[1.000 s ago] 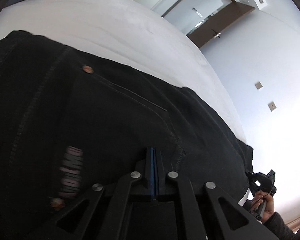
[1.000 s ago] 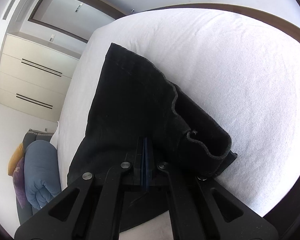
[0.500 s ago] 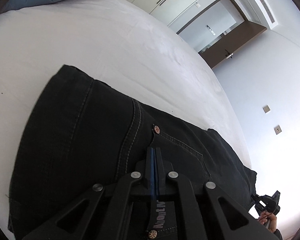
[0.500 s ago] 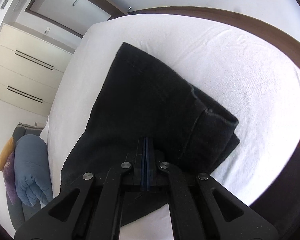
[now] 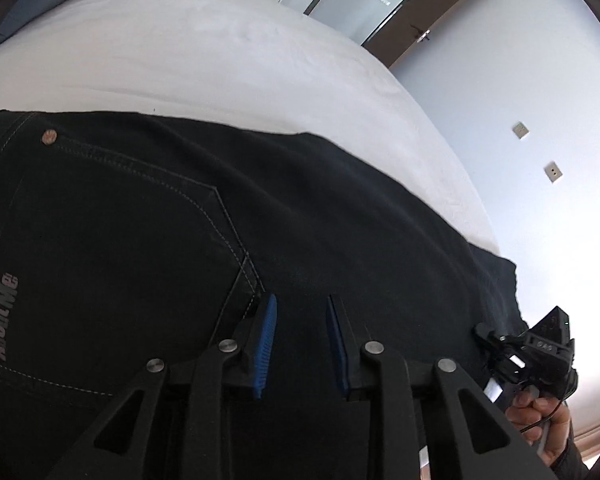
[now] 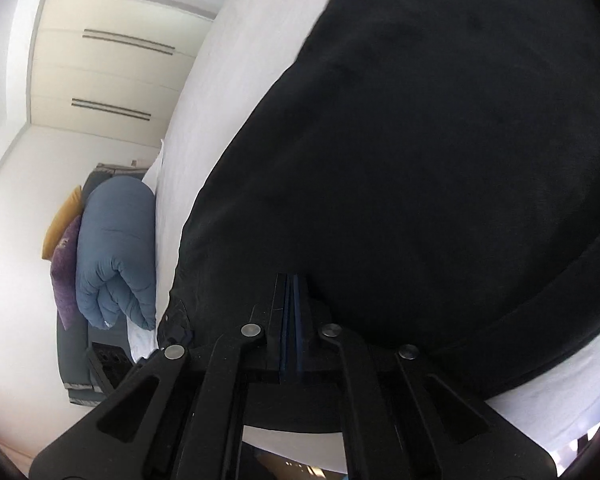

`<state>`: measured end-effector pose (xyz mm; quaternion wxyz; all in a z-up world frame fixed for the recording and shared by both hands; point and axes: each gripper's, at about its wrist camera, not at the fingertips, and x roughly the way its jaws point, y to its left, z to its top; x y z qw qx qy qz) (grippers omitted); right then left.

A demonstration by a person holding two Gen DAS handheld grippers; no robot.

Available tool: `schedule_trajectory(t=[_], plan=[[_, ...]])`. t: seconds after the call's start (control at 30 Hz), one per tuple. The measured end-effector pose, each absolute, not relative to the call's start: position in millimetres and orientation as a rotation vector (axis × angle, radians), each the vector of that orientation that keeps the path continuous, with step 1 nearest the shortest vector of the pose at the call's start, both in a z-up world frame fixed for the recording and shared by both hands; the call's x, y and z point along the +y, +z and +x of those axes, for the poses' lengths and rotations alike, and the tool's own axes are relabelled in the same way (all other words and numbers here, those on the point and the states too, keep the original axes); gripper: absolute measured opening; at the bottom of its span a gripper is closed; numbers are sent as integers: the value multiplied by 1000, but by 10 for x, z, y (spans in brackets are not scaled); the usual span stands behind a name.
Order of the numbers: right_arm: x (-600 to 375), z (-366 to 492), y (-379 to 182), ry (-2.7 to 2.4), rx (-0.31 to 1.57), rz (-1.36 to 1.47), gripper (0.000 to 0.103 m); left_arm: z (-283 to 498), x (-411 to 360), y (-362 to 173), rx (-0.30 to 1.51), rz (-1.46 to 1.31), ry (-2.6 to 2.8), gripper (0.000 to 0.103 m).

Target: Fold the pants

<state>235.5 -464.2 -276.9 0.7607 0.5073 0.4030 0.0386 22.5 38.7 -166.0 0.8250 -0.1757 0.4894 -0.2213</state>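
The black denim pants [image 5: 228,248] lie spread across the white-sheeted bed [image 5: 204,56], with a stitched back pocket, copper rivets and a grey printed brand mark showing in the left wrist view, and a long dark expanse of leg fabric filling the right wrist view. The left gripper [image 5: 300,344] hangs just above the cloth beside the pocket corner with its blue-padded fingers [image 5: 265,344] spread apart and nothing between them, so it looks as if this end of the fold is laid down and let go. The right gripper [image 6: 292,316] has its blue pads pressed together at the near edge of the dark fabric [image 6: 440,168]; the pads sit so close that a thin layer may be pinched there, but I cannot tell for certain whether cloth is caught. In the left view the right-hand tool appears at the far edge of the pants, gripped in the person's hand [image 5: 540,412]. By my judgement a fold has just been placed and the next move calls for freeing the right side too, then smoothing the stack or taking hold for a further fold, keeping edges aligned so the heavy denim does not slump. No containers are in view; a rolled blue duvet [image 6: 116,256] rests beside the bed.
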Motion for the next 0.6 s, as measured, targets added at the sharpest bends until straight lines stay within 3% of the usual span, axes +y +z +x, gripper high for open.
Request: schedule_trajectory(t=[0.1,0.2,0.33,0.43,0.47,0.5,0.53,0.6], plan=[[-5128,2011,-2791,-16,792,1166,0,188,447,-1728,1040,-394,-480,23],[-5712,1604,-2778,-143,683,1233,0,257,605,-1755,1062,-403,-461,4],[-6400,1006,-2560,-321,525,1296,0,314,689,-1792,1074,-467,-464,4],[-6485,785,-2199,-384,493,1202,21,320,620,-1748,1071,-437,-443,4],[-6470,752,-2151,-366,484,1205,42,328,474,-1733,1072,-441,-440,4],[-6449,705,-2118,-349,468,1225,72,334,489,-1738,1076,-454,-439,4],[-6409,647,-2108,-341,443,1254,77,336,489,-1742,1079,-460,-440,4],[-6372,621,-2150,-324,440,1287,76,342,482,-1739,1086,-460,-438,4]])
